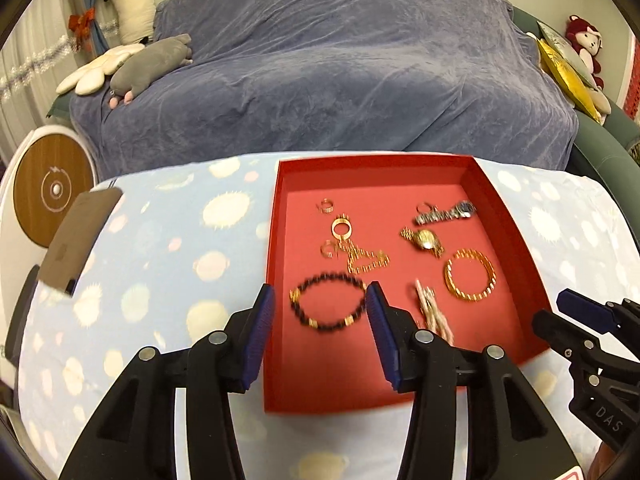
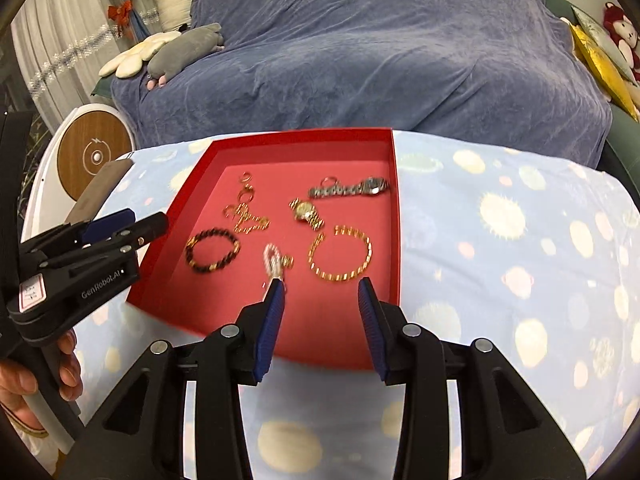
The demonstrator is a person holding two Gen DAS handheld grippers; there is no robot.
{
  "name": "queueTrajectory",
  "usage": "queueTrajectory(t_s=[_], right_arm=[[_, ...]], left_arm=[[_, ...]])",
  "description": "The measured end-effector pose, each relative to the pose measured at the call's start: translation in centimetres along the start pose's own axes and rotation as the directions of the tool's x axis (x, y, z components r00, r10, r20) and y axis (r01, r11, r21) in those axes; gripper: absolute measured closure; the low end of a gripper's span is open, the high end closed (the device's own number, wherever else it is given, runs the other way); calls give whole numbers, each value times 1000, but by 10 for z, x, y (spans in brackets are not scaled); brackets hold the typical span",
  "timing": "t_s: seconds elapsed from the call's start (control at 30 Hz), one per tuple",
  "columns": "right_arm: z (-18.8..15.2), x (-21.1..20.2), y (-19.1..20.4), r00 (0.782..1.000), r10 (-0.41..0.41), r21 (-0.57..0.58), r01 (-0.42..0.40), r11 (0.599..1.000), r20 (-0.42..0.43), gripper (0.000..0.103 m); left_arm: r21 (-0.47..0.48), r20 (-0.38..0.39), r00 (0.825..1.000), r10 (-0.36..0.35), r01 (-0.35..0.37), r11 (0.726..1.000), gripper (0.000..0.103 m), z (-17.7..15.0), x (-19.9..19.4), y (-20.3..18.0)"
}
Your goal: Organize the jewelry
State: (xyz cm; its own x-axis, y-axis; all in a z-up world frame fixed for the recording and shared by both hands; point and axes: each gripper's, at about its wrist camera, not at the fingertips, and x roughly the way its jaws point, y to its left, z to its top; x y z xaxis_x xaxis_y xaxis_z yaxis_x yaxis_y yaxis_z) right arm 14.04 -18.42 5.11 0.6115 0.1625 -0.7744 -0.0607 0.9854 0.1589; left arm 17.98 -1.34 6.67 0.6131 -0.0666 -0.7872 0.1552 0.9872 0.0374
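Note:
A red tray holds the jewelry. A dark beaded bracelet, a gold link bracelet, a gold watch, a silver watch, a gold chain, small gold rings and a pale bracelet lie in it. My left gripper is open over the beaded bracelet. My right gripper is open just short of the gold link bracelet.
The tray sits on a pale blue spotted cloth. A sofa under a blue-grey throw stands behind, with plush toys. A round white-and-wood device and a brown flat card are at the left.

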Motion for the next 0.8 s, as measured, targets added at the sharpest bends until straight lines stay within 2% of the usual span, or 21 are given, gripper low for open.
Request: queueTrajectory(t_s=[0.17,0.3,0.5,0.6,0.8], right_arm=[[-21,-14,6,1000,-7,18,6,1000,26,66],[-28,-11,12,999,-11,7,11,1000,36,61],[-30,-2,24,999,-36,-59,38,998,34,60],[-33,1,25,999,-44,-65,45,997,24,52],[-38,-6,34,998,-51,-97,55,994,39,48]], left_arm=[[-21,19,999,45,-44,999,56,-25,-13,-5],[-57,11,1000,27,-26,998,54,-34,-10,-3],[-81,-11,1000,25,-25,996,54,-39,-2,0],[-94,-21,1000,-1,-1,996,44,-41,-3,1],[-87,-17,1000,11,-13,996,40,-48,-7,1]])
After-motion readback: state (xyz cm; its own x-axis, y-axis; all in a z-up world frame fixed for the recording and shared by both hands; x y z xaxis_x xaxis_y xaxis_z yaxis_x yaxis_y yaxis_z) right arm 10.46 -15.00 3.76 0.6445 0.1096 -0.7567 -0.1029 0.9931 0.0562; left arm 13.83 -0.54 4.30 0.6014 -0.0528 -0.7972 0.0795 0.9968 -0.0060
